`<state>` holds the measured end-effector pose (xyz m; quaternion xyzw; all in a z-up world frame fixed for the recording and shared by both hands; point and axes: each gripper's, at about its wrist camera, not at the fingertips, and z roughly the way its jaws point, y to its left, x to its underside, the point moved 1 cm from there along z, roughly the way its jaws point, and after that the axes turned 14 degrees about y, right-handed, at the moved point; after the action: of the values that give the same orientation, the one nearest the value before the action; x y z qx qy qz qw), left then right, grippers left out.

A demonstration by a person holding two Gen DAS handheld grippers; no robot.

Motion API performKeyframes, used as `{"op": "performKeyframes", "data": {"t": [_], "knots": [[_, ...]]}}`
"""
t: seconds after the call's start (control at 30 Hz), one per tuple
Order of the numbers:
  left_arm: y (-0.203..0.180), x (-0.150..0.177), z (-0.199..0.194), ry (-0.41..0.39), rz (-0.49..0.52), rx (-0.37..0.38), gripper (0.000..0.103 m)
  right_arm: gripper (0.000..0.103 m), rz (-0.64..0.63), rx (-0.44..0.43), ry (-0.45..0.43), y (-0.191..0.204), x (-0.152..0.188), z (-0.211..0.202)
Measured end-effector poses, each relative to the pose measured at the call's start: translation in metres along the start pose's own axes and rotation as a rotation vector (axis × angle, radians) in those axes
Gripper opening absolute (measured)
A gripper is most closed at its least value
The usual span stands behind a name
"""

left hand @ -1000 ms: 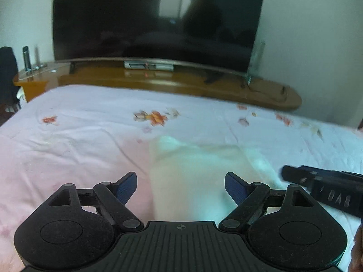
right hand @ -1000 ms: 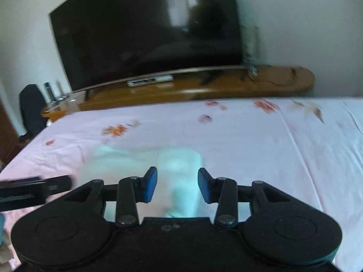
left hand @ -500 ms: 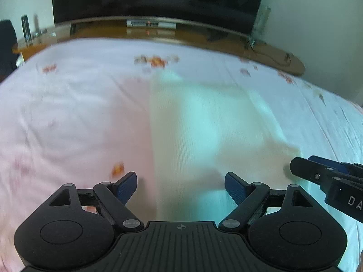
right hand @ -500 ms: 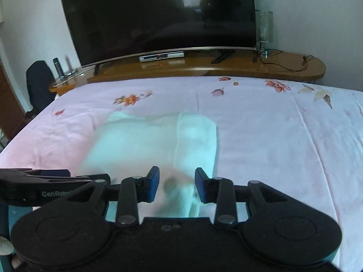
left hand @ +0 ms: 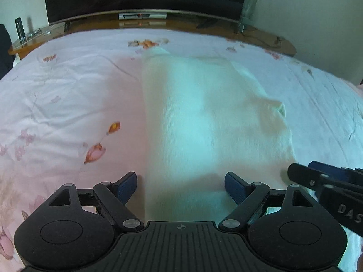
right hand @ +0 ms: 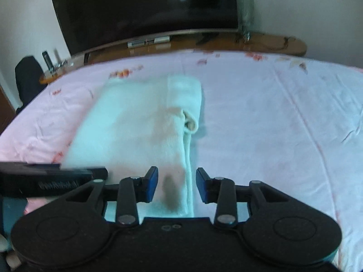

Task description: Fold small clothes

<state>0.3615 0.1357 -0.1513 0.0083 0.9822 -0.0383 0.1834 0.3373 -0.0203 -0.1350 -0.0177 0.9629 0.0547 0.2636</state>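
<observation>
On the bed (left hand: 68,95), spread with a pale pink floral sheet, the left part of the cover lies bare apart from printed blossoms. The left claw (left hand: 180,184) hovers over the near edge of the bed with its jaws spread wide; its blue pads (left hand: 128,184) stand clear of the cloth, one over the sheet just beside the garment's left edge, the other over the garment itself, and nothing is gripped. The folded white garment (left hand: 204,117) lies in the middle of the bed, running lengthwise from the near edge toward the far edge, with a rolled cuff or sleeve end at its right side. The right claw (right hand: 177,187) sits over the garment's near right corner, jaws partly open; the folded right edge of the cloth passes between the pads (right hand: 152,182), which do not appear to press on it. To the right of the garment the sheet stretches bare to the bed's right edge. Beyond the far edge stands a wooden TV stand (right hand: 272,43) carrying a large dark television (right hand: 145,9).
</observation>
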Motion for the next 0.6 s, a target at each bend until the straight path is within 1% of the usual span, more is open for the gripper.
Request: {"op": "performKeyframes", "data": {"t": [0.03, 0.1, 0.27, 0.47, 0.6], "knots": [[-0.001, 0.002, 0.002, 0.005, 0.004, -0.002, 0.084, 0.037, 0.005, 0.010, 0.021, 0.001, 0.001, 0.005], [-0.002, 0.004, 0.001, -0.003, 0.013, -0.009, 0.084, 0.037, 0.006, 0.038, 0.108, 0.001, 0.003, 0.023], [-0.006, 0.008, -0.003, 0.000, 0.037, -0.016, 0.084, 0.037, 0.032, 0.039, 0.072, 0.006, 0.008, 0.015], [-0.008, 0.009, -0.004, -0.001, 0.043, -0.020, 0.084, 0.038, 0.044, 0.071, 0.083, 0.011, 0.010, 0.020], [-0.010, 0.012, -0.006, -0.009, 0.053, -0.026, 0.084, 0.040, 0.061, 0.058, 0.038, 0.011, 0.010, 0.007]]}}
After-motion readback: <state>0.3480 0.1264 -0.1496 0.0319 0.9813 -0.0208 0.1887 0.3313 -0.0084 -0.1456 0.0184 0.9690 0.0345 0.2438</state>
